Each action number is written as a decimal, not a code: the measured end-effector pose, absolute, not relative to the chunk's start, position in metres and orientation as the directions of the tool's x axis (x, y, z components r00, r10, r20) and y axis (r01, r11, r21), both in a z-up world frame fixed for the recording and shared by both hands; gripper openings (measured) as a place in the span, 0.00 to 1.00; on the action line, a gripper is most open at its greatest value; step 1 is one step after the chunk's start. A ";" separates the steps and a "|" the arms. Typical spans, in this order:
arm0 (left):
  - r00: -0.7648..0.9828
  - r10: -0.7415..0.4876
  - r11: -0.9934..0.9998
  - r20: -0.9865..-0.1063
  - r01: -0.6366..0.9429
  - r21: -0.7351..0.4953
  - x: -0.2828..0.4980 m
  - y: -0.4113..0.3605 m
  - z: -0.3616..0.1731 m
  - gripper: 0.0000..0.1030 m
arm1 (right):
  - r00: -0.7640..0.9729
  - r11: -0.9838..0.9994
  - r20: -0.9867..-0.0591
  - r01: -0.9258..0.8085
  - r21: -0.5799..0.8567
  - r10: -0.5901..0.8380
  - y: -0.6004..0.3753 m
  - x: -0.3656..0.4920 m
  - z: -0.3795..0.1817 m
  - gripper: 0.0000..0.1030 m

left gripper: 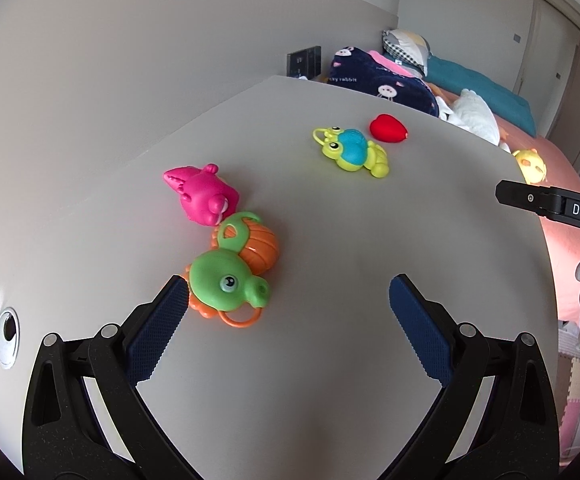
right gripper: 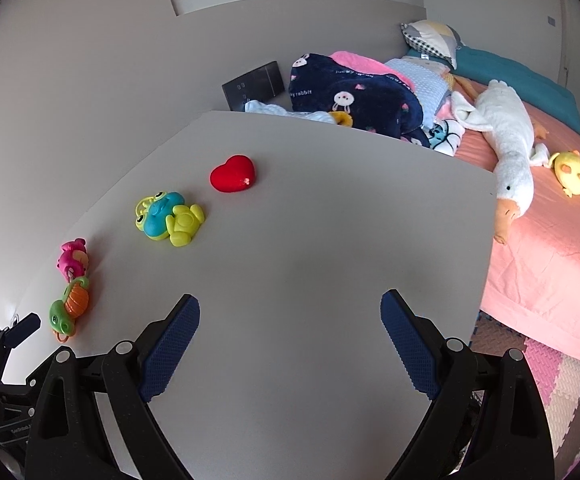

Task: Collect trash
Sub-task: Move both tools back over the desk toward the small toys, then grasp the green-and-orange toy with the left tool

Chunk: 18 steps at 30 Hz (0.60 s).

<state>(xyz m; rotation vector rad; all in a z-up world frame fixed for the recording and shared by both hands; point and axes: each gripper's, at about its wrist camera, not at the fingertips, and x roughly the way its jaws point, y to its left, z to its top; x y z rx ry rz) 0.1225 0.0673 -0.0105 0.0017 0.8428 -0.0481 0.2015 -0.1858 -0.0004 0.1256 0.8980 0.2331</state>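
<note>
Room: bedroom behind my work surface, with a bed [right gripper: 550,264] under a pink sheet along the right side, a white goose plush [right gripper: 510,136] lying on it, a small yellow plush [right gripper: 572,172] beside the goose, and a dark blue rabbit-print blanket [right gripper: 354,96] heaped at the table's far edge
Surface: plain grey table [right gripper: 310,248], a round metal grommet [left gripper: 7,336] set into it at my near left
Left gripper [left gripper: 290,300]: I see its blue-padded fingers spread wide and holding nothing, low over the near part of the table; the left pad [left gripper: 157,336] sits just beside the turtle toy, and I cannot tell whether they touch
Right gripper [right gripper: 290,320]: fingers also spread wide and empty, over bare table, well apart from every toy
Turtle toy [left gripper: 229,276]: green head, orange shell, orange ring at the front, lying at the near left of the table
Pink toy [left gripper: 201,196]: just behind the turtle, touching or nearly touching its green loop
Frog toy [left gripper: 352,152]: yellow-green with a blue back, lying farther out toward the middle
Red heart [left gripper: 388,128]: just beyond the frog, a small gap between them
Other view: the tip of my right gripper reaches in from the right edge of the left camera
</note>
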 end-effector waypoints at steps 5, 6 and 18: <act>0.647 -0.034 0.999 -0.761 0.035 -0.015 0.135 0.080 -0.018 0.93 | 0.593 0.966 -0.763 -0.162 0.199 0.257 -0.172 0.220 -0.003 0.89; 0.642 -0.037 0.999 -0.766 0.035 -0.018 0.138 0.082 -0.020 0.90 | 0.592 0.966 -0.763 -0.165 0.201 0.260 -0.170 0.225 -0.003 0.89; 0.602 -0.088 0.995 -0.794 0.016 -0.098 0.152 0.105 -0.031 0.52 | 0.586 0.966 -0.769 -0.189 0.177 0.256 -0.141 0.272 -0.006 0.89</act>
